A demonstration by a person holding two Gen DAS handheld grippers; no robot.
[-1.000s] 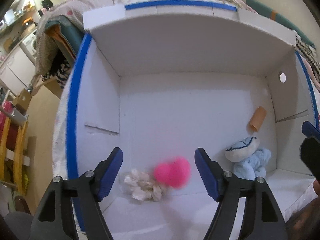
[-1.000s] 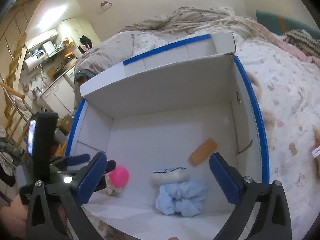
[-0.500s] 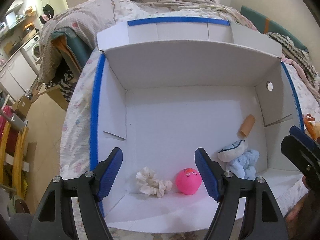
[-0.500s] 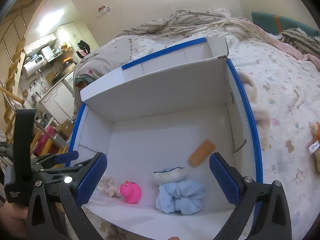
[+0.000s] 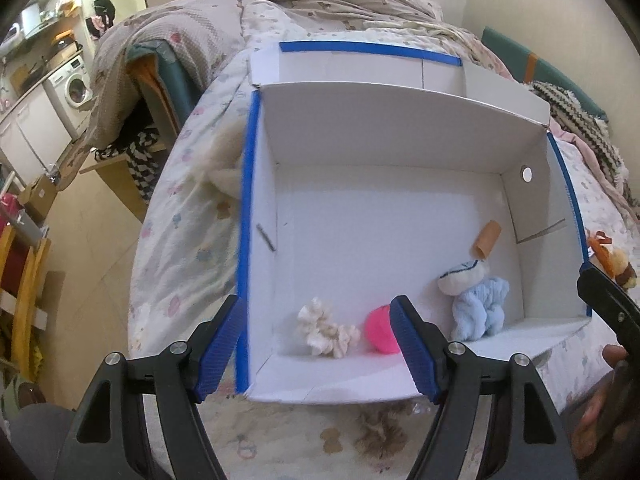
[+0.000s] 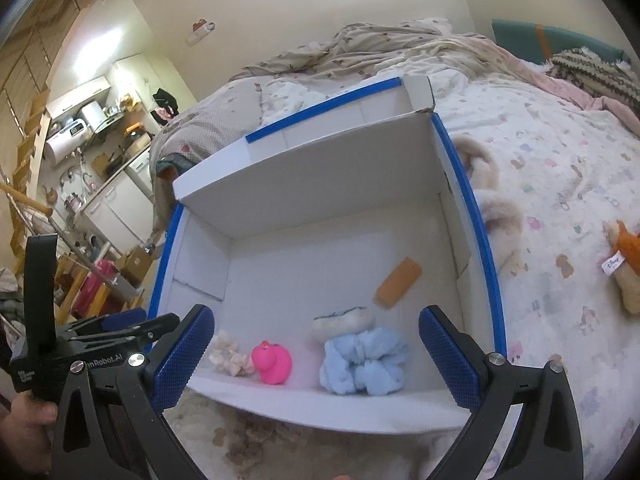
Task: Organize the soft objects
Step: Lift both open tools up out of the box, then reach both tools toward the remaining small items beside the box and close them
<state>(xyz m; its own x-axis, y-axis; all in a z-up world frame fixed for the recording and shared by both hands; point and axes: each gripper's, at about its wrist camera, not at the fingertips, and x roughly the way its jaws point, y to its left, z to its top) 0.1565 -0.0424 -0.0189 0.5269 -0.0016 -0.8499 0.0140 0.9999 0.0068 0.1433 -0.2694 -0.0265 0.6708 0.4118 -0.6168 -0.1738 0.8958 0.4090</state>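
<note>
White box on a patterned bed, kitchen behind.
Scrunchie, pink duck and blue plush lie along the box's near wall; both hand-held grippers spread, empty.

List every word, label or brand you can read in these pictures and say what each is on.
"Disney": white tag on the orange plush toy lying on the bed.
"...nRobot.AI": black body of the left tool; its first letters are hidden.
Small white print lower on that body: too blurred to read.
White box: no text.
</note>
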